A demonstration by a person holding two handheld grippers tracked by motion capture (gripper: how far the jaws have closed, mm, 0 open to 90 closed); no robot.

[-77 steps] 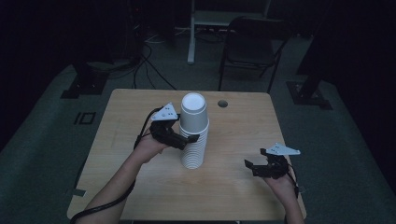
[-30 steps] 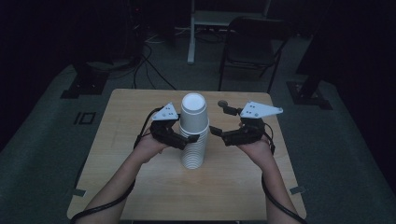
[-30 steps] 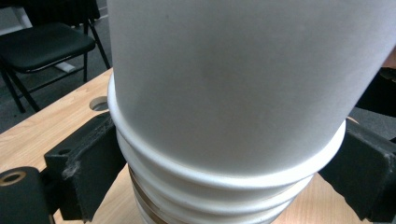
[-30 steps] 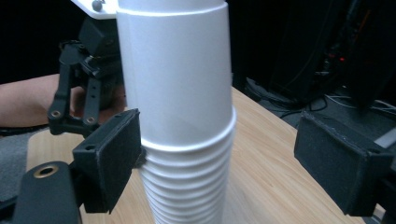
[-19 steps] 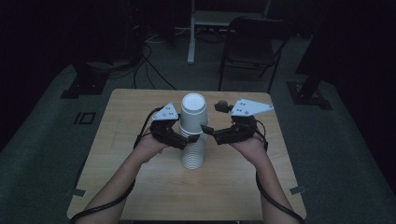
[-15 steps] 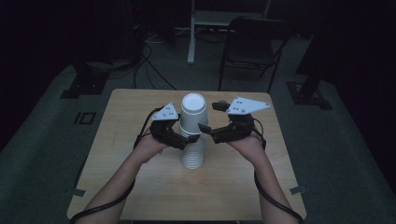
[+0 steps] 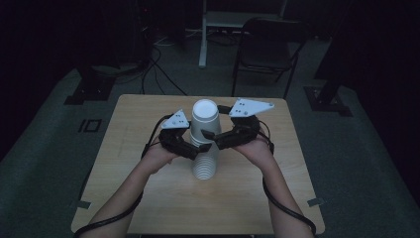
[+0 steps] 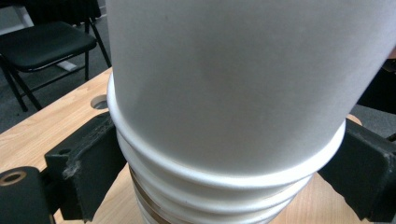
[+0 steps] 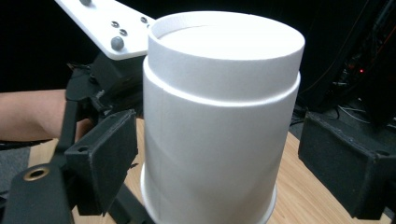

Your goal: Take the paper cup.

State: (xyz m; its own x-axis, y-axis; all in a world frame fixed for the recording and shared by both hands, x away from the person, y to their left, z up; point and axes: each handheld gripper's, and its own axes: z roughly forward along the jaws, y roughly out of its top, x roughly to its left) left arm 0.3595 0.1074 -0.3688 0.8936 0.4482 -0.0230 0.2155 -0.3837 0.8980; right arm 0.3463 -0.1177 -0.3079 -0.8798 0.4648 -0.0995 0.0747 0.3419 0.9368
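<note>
**Both grippers at the cup stack: left clamped low, right spread around the top cup**

While the tall stack of upturned white paper cups (image 7: 204,141) is standing near the middle of the pale wooden table (image 7: 148,198), I am watching both tools closing in on it from either side. In the high view the left gripper (image 7: 198,149) is sitting against the stack from the left, partway up. In the left gripper view its two black padded jaws are pressing on the rolled rims just below the uppermost white paper cup (image 8: 243,84), so I am reading that tool as clamped on the stack.

The right gripper (image 7: 210,139) is reaching in from the right at a higher level. In the right gripper view the top cup (image 9: 219,116) is standing bottom-up between the jaws, with clear gaps on both sides; the pads are not touching it. Those jaws have just been opening and are standing wide around the cup.

The left gripper's grey three-cornered plate (image 9: 105,25) is showing just behind the cup in that view. A dark folding chair (image 7: 270,47) is standing on the floor beyond the table's far edge.
</note>
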